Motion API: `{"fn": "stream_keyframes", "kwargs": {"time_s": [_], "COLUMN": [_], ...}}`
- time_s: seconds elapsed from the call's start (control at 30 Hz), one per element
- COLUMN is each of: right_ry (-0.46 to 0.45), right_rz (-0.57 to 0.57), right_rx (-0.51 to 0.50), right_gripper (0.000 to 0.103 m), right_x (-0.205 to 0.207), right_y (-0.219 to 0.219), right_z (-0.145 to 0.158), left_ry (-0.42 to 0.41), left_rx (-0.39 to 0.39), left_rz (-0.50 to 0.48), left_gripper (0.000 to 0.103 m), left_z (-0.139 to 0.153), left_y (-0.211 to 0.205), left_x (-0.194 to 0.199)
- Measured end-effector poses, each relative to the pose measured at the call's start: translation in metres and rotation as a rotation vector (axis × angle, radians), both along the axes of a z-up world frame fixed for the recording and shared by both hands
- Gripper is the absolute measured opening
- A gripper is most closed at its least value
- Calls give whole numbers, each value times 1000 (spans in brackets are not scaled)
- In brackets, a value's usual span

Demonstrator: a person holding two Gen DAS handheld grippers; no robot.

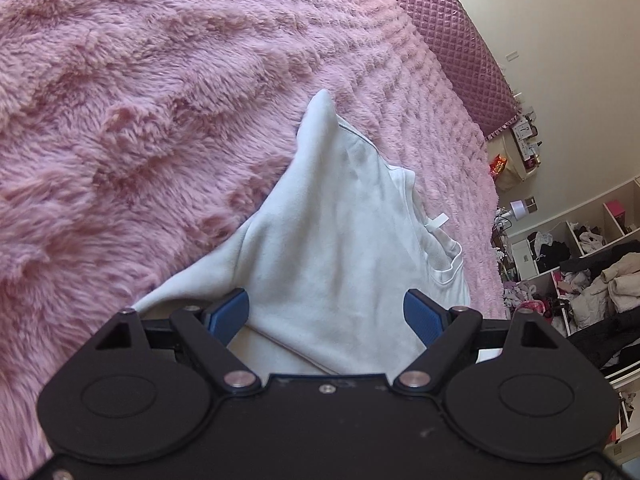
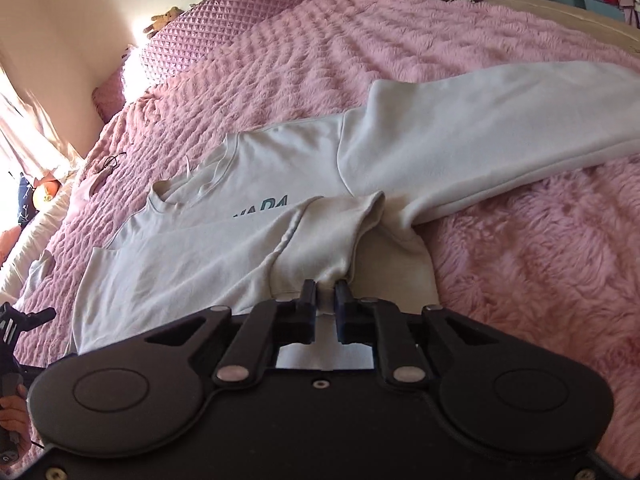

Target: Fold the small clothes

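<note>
A white long-sleeved sweatshirt (image 2: pixel 280 160) with dark letters on the chest lies on a fluffy pink blanket (image 2: pixel 520 264). One sleeve (image 2: pixel 500 120) stretches out to the right. My right gripper (image 2: pixel 326 294) is shut on a bunched fold of the sweatshirt's lower edge, which is pulled over the body. In the left wrist view the sweatshirt (image 1: pixel 332 248) lies folded with a raised point at the far end. My left gripper (image 1: pixel 326 314) is open just above the cloth, blue pads (image 1: pixel 228 314) wide apart, holding nothing.
A quilted pink headboard (image 2: pixel 224 28) with a small teddy bear (image 2: pixel 162 20) stands at the far end of the bed. Cluttered shelves with clothes (image 1: pixel 580 272) and a bedside table (image 1: pixel 516 152) stand beyond the bed's edge. The left gripper shows at the lower left (image 2: pixel 16 328).
</note>
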State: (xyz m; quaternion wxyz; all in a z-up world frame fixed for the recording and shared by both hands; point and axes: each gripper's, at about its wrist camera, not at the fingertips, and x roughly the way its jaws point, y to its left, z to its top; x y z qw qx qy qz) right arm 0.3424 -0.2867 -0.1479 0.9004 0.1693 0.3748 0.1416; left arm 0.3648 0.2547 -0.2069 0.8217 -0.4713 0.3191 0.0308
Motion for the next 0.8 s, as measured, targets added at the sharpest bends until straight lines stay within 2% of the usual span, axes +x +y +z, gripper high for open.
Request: {"fn": "stream_keyframes", "kwargs": {"time_s": [0.13, 0.27, 0.37, 0.43, 0.5, 0.57, 0.67, 0.73, 0.8], "right_ry": [33, 78, -26, -90, -99, -72, 25, 38, 58], "right_rz": [-17, -9, -69, -29, 31, 65, 34, 32, 19], "right_rx": [3, -144, -164, -108, -96, -105, -159, -125, -69], "right_gripper": [7, 8, 10, 12, 19, 20, 20, 20, 20], "right_x": [-16, -16, -24, -23, -14, -3, 10, 9, 5], "right_y": [-11, -6, -2, 6, 21, 33, 39, 30, 17], "right_z": [8, -3, 16, 27, 27, 18, -6, -15, -10], "left_ry": [4, 21, -24, -55, -65, -54, 4, 58, 61], "left_rx": [-5, -3, 3, 29, 58, 81, 100, 116, 116], "left_rz": [-4, -21, -46, -66, -82, -92, -80, -83, -87], "left_gripper": [88, 88, 90, 94, 95, 95, 95, 94, 95], "left_z": [1, 6, 20, 28, 33, 31, 17, 3, -4], "left_y": [3, 3, 0, -5, -10, -15, -17, -14, -11], "left_x": [2, 1, -5, -4, 1, 7, 15, 22, 26]}}
